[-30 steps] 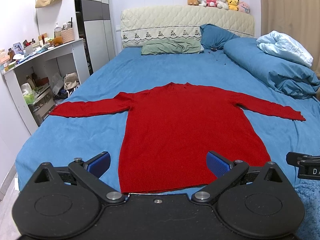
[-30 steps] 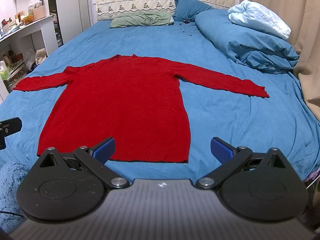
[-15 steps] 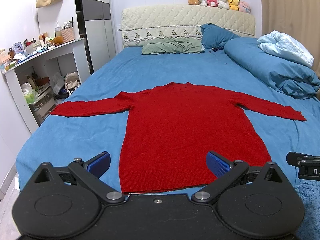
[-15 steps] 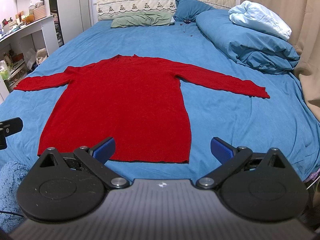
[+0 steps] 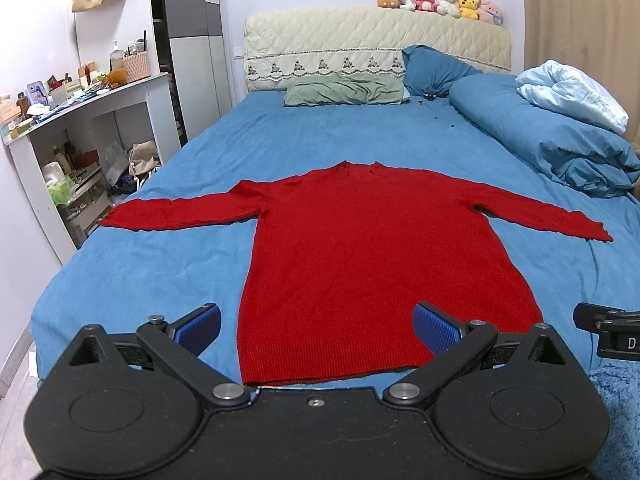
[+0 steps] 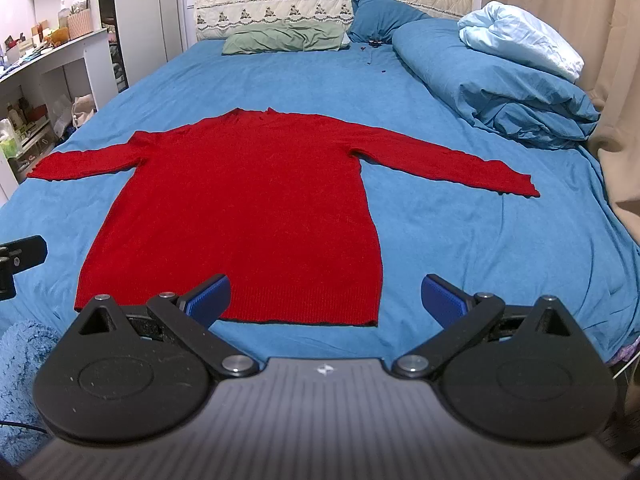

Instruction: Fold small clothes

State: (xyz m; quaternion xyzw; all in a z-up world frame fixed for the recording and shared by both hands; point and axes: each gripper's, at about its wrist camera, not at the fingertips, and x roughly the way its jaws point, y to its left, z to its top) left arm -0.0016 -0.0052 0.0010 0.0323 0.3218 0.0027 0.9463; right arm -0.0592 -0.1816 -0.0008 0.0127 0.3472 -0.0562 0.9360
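A red knit sweater (image 5: 372,256) lies flat on the blue bed sheet (image 5: 160,264), sleeves spread to both sides, hem towards me. It also shows in the right wrist view (image 6: 248,208). My left gripper (image 5: 318,326) is open and empty, held above the hem's left half. My right gripper (image 6: 326,298) is open and empty, held above the hem's right corner. Part of the right gripper (image 5: 608,334) shows at the left view's right edge, and part of the left gripper (image 6: 18,256) at the right view's left edge.
A folded blue duvet (image 5: 548,136) with a light blue blanket (image 5: 572,94) lies at the right. Pillows (image 5: 344,92) and the headboard (image 5: 376,48) stand at the far end. A cluttered white shelf (image 5: 80,140) stands left of the bed. A curtain (image 6: 616,80) hangs at the right.
Both views have shifted only very slightly. The sweater has not moved and both grippers stay open.
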